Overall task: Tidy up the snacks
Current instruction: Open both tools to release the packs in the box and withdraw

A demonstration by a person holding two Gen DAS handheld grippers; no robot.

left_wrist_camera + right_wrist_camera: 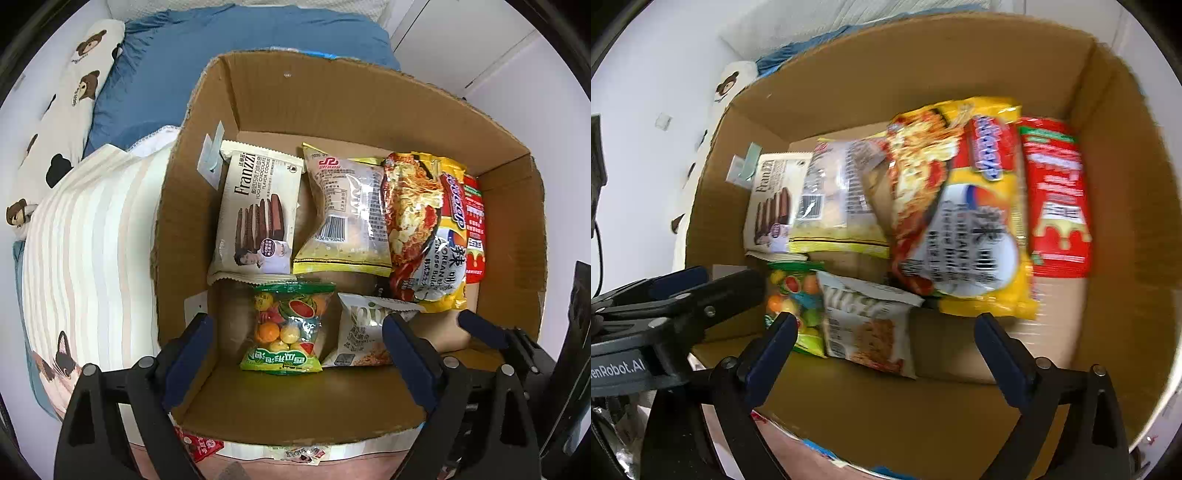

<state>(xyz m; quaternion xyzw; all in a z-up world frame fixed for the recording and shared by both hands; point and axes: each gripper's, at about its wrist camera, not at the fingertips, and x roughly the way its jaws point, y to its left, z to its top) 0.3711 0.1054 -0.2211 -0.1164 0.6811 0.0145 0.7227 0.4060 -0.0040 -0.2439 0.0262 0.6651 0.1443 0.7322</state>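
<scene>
An open cardboard box (pixel 369 107) (pixel 923 70) holds several snacks. In the back row lie a white Franzzi cookie pack (pixel 256 214) (pixel 772 206), a clear yellow-edged pack (pixel 347 214) (pixel 834 199), a yellow noodle pack (pixel 424 229) (pixel 964 206) and a red pack (pixel 474 225) (pixel 1056 195). In front lie a fruit candy bag (pixel 286 328) (pixel 798 302) and a white cereal-bar pack (pixel 365 332) (pixel 868 325). My left gripper (pixel 297 354) is open and empty above the box's near wall. My right gripper (pixel 886 350) is open and empty over the box.
The box sits on a bed with a striped quilt (pixel 85 258), a blue blanket (pixel 240 48) and a bear-print pillow (pixel 70 99). A small red packet (pixel 199 445) lies outside the box's near wall. The left gripper's body (pixel 665 306) shows at left in the right wrist view.
</scene>
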